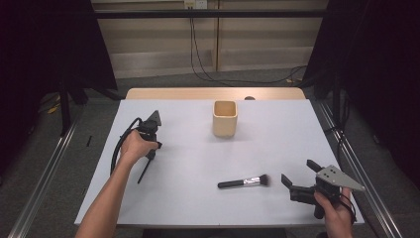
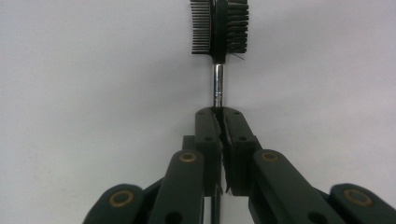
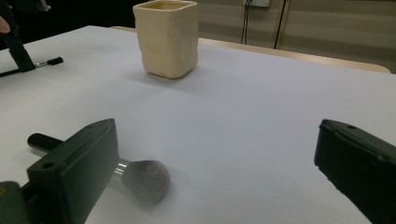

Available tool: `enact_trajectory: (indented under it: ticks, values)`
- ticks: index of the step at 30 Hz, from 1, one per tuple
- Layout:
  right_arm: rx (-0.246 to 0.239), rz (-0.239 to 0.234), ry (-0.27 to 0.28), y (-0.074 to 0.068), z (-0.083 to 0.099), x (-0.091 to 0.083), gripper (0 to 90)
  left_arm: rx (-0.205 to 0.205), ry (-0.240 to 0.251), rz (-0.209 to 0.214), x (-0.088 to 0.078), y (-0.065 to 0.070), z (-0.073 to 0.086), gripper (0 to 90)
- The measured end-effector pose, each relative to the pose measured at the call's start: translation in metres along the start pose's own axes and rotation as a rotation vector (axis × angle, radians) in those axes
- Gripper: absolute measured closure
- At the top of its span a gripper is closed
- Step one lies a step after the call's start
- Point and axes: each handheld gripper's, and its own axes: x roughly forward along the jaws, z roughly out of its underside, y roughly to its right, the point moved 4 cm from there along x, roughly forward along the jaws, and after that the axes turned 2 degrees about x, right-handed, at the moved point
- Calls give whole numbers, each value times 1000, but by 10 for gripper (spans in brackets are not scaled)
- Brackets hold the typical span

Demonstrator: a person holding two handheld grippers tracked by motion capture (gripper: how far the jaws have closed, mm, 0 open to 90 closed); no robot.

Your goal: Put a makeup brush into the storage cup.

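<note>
The left gripper point(image 1: 150, 148) points down at the left part of the white counter point(image 1: 277, 129), held in the person's left hand point(image 1: 133, 146). In the left gripper view its jaws stand pressed together on the thin handle of a slim black comb-and-brush tool with a silver metal neck point(image 2: 218, 84); the neck comes out just past the jaw tips, and the head, with comb teeth on one side and bristles on the other, lies beyond them on the counter. In the high view the tool's dark handle runs from under the gripper toward the near edge of the counter.

The right gripper point(image 1: 296, 179) rests near the counter's right front corner, held in the person's right hand point(image 1: 333, 210), and points left. Its jaws are wide apart with nothing between them. A black-handled makeup brush with a silver ferrule and a soft grey-brown head point(image 1: 243, 182) lies flat on the counter just beside the left jaw, its head toward the gripper and apart from it.

A cream-coloured square cup with rounded corners point(image 1: 225, 118) stands upright toward the far middle of the counter, well apart from both grippers.
</note>
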Motion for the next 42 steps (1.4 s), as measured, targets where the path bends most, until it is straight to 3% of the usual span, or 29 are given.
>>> enact_trajectory:
  ticks: [6,12,15,22,26,29,31,37,39,42]
  values:
    - [2,3,0,1,0,0,0,1,12,19,-1,-2,0,864]
    - [3,2,2,1,0,1,0,16,57,37,-3,-5,3,864]
    - [1,-3,0,0,0,2,0,27,98,14,-4,-5,3,864]
    - [3,2,-2,1,0,2,0,32,191,37,-10,-6,5,864]
    - [2,1,-1,1,0,2,0,36,268,49,-17,-5,5,864]
    - [1,1,-1,1,0,2,0,38,283,30,-18,-7,6,864]
    - [0,2,0,1,0,2,0,25,311,51,-20,-9,7,864]
    - [6,3,-1,1,0,2,0,61,421,105,-30,-9,10,863]
    - [5,2,-1,1,0,2,0,111,450,97,-32,-7,11,863]
    - [4,3,0,1,0,2,0,100,491,112,-33,-3,13,863]
